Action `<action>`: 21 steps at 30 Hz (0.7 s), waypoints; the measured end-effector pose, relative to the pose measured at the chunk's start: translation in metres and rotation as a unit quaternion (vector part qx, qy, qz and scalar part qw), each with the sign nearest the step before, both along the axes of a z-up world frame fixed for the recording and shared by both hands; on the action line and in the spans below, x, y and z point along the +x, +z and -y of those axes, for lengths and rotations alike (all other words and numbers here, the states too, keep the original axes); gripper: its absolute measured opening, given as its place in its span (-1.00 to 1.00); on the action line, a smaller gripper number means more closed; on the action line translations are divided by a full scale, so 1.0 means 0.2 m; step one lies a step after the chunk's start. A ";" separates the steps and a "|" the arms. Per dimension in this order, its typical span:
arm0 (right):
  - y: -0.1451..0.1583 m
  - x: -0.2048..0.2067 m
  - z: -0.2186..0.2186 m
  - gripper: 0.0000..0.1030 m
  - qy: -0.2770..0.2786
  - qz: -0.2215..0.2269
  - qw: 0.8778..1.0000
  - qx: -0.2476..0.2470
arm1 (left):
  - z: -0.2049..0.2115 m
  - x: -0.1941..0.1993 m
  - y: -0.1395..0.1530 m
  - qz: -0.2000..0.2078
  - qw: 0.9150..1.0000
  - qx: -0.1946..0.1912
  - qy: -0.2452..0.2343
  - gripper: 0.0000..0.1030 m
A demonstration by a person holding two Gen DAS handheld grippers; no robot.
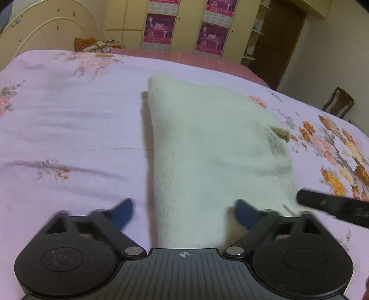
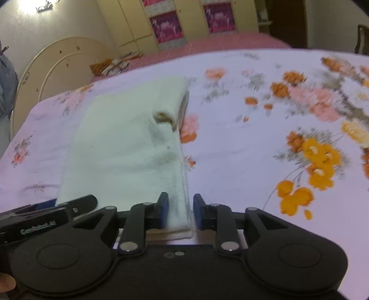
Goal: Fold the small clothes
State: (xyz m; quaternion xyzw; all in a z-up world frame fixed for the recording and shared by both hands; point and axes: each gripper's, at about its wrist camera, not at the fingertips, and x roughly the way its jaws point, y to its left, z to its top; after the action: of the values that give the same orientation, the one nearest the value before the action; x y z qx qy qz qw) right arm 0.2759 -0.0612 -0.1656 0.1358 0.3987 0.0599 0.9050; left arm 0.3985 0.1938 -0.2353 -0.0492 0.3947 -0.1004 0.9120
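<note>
cream knit garment (image 1: 207, 143), brown spot; lilac bedsheet (image 1: 69, 129), orange-pink floral print; black tongs (image 2: 180, 212), blue pads (image 2: 163, 212).

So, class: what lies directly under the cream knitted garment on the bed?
The cream knitted garment lies on a lilac floral bedsheet, which shows all around it. The sheet directly beneath, and anything between them, is covered.

The room light is soft and a bit dim. A bright white glare spot (image 2: 30, 9) shines on the wall at the top left of the right wrist view. That view is smeared, so the orange printed flowers (image 2: 320, 159) look fuzzy. Both views bend and go dark at the corners.
</note>
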 end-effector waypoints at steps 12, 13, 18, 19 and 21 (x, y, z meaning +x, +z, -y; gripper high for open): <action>-0.02 -0.02 -0.05 -0.44 0.011 -0.017 0.999 -0.041 | 0.02 -0.04 -0.02 0.005 1.000 0.018 -0.013 0.97; -0.03 -0.02 -0.06 -0.39 0.016 -0.022 0.999 -0.046 | 0.02 -0.05 -0.02 0.008 1.000 0.021 -0.014 0.97; -0.06 -0.03 -0.04 -0.39 0.016 -0.021 0.999 -0.033 | 0.02 -0.07 -0.03 0.012 1.000 0.021 -0.013 0.97; -0.08 -0.02 -0.05 -0.45 0.028 -0.027 0.998 -0.039 | 0.02 -0.07 -0.03 0.014 1.000 0.025 -0.013 0.97; -0.09 -0.03 -0.05 -0.48 0.036 -0.029 0.998 -0.037 | 0.04 -0.08 -0.03 0.017 0.999 0.030 -0.005 0.99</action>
State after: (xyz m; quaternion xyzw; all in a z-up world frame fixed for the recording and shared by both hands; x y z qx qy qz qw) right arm 0.2708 -0.0516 -0.1836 0.0897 0.4316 0.0734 0.8946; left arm 0.3817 0.1860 -0.2414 -0.0178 0.3822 -0.0941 0.9191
